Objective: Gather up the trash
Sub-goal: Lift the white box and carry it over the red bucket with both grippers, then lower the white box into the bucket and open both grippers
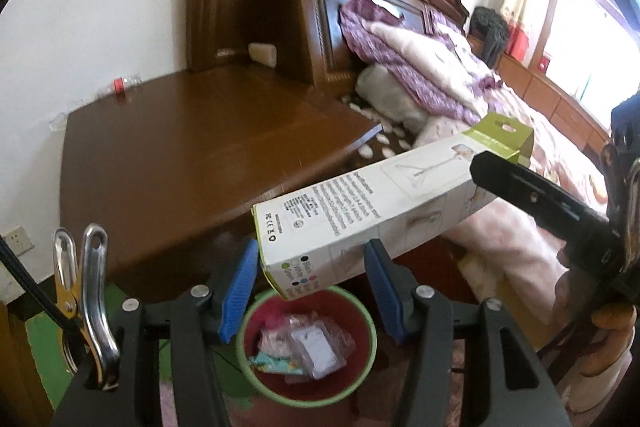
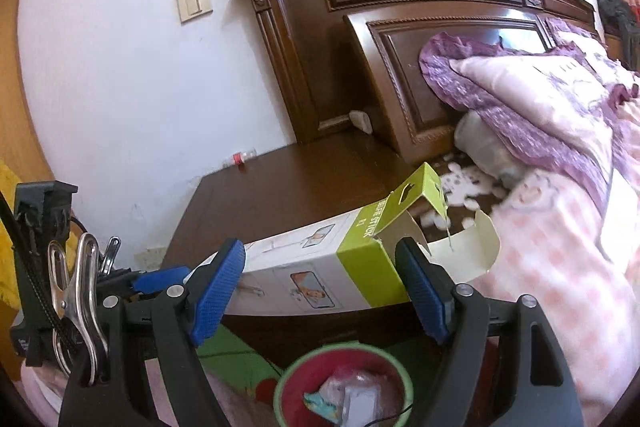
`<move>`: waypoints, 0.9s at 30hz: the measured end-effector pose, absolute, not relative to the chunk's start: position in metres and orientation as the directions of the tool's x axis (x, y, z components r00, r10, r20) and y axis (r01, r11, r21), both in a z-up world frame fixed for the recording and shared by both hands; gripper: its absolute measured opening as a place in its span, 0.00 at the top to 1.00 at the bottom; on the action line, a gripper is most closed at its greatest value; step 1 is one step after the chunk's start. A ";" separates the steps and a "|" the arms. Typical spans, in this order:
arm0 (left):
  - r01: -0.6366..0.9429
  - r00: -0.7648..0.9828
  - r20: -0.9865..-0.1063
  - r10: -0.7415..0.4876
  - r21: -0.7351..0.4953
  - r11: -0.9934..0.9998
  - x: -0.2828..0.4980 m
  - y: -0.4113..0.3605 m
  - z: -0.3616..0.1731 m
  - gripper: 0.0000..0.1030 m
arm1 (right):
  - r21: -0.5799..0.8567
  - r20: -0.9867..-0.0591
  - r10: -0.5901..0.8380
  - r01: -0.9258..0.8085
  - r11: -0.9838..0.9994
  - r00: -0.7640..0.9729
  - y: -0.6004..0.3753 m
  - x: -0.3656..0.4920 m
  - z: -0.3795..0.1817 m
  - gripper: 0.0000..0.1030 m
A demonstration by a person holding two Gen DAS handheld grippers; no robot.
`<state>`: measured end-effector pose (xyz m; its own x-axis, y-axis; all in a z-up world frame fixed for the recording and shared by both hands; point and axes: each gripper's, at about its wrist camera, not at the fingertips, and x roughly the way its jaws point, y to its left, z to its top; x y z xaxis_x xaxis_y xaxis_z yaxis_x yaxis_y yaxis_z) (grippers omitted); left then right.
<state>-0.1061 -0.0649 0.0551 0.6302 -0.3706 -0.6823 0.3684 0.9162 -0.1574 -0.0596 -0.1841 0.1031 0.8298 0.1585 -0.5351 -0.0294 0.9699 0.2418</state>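
A long white carton with a lime-green torn-open end [image 1: 360, 203] [image 2: 320, 267] hangs level, held at both ends. My left gripper [image 1: 312, 283] is shut on its white closed end. My right gripper [image 2: 320, 287] is shut on the green end, where a loose flap [image 2: 468, 251] sticks out. Below the carton stands a red bin with a green rim [image 1: 248, 319] [image 2: 280, 383], holding several plastic wrappers. In the left wrist view a black finger of the right gripper [image 1: 540, 199] reaches over the carton from the right, with a person's hand [image 1: 612, 327] under it.
A brown wooden nightstand [image 1: 200, 155] [image 2: 280, 195] stands behind the carton, against the carved headboard [image 2: 400, 27]. A clear plastic bottle with a red label [image 1: 120, 85] [image 2: 240, 158] lies between nightstand and wall. A bed with pink and purple quilts [image 2: 560, 227] fills the right.
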 end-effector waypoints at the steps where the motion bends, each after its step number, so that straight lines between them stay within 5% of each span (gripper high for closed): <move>1: 0.372 0.623 -0.690 -0.370 -0.155 0.915 -0.112 -0.067 0.047 0.44 | 0.242 -0.540 0.156 -0.025 0.970 0.827 -0.184 -0.065 0.098 0.22; 27: 0.347 0.398 -0.853 -0.339 -0.202 0.916 -0.105 -0.076 -0.126 0.46 | 0.344 -0.674 0.147 0.132 0.930 0.724 -0.201 -0.087 -0.046 0.23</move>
